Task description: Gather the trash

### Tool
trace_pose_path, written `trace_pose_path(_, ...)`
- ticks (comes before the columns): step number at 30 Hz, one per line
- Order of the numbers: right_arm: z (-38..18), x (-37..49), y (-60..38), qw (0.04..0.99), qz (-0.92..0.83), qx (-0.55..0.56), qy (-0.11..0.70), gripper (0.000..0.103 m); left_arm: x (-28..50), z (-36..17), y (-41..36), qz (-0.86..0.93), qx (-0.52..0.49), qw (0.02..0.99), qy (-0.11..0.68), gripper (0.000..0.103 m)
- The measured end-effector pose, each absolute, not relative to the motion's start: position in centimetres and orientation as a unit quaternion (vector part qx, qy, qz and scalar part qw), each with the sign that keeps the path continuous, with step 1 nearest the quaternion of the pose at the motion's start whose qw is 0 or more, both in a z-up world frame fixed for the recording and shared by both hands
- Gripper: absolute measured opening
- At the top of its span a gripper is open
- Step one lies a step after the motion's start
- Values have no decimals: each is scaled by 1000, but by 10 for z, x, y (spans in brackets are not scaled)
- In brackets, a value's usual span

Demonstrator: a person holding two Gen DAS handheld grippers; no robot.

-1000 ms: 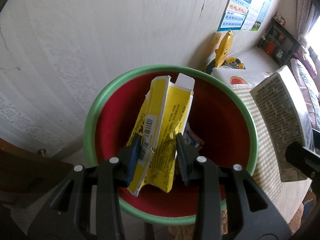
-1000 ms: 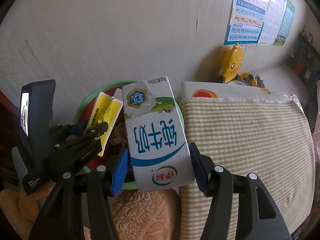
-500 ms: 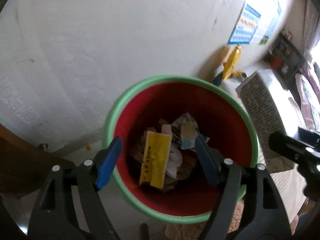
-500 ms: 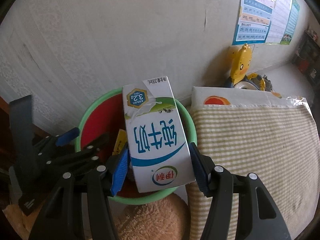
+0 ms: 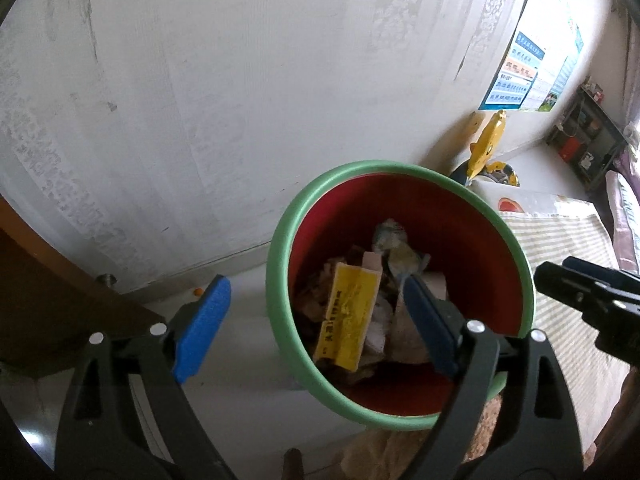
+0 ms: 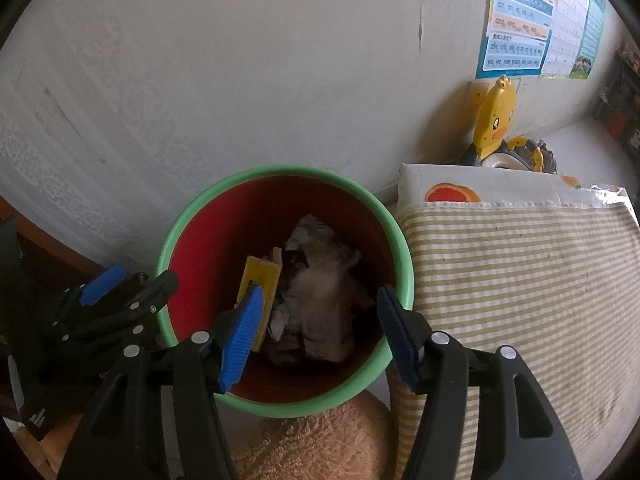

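room: pale papered wall (image 6: pixel 240 80), a striped cloth (image 6: pixel 520 280) to the right, a duck toy (image 6: pixel 496 120) in the corner.
bin: green-rimmed red bin (image 6: pixel 200 208) on the floor against the wall, just beside the cloth.
trash: yellow box (image 5: pixel 352 316) lies flat on crumpled paper (image 6: pixel 320 300) in the bin, long axis running toward the wall.
left gripper (image 5: pixel 316 324): fingers spread wide, holding nothing (one pad outside the rim, one over the trash).
right gripper (image 6: pixel 316 328): fingers apart and empty, directly over the bin mouth.
key relation: everything trash-like in view sits below the fingers, inside the bin; neither gripper has anything near it to pick, so the next piece likely lies out of frame.
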State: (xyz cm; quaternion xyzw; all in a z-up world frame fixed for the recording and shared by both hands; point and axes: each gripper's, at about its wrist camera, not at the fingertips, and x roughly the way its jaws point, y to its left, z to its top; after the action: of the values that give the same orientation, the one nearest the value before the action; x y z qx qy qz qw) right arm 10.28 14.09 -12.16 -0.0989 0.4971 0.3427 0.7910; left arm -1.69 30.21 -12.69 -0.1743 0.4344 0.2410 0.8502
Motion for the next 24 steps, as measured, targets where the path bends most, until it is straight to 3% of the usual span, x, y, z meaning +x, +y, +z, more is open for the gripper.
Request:
trace_pose_path(5, -112, 101, 109, 813, 318, -84, 481, 72, -15, -117, 287, 231, -166, 859, 426, 87)
trace_pose_path(8, -101, 101, 72, 834, 291, -64, 464, 78, -9, -107, 265, 209, -163, 872, 412, 98)
trace_pose_path(15, -60, 75, -47, 905, 202, -29, 373, 96, 14, -68, 182, 120, -149, 919, 345, 98)
trace_pose_path(24, -6, 0, -168, 985, 56, 7, 160, 95, 17, 3, 64, 25, -55, 978, 202, 98)
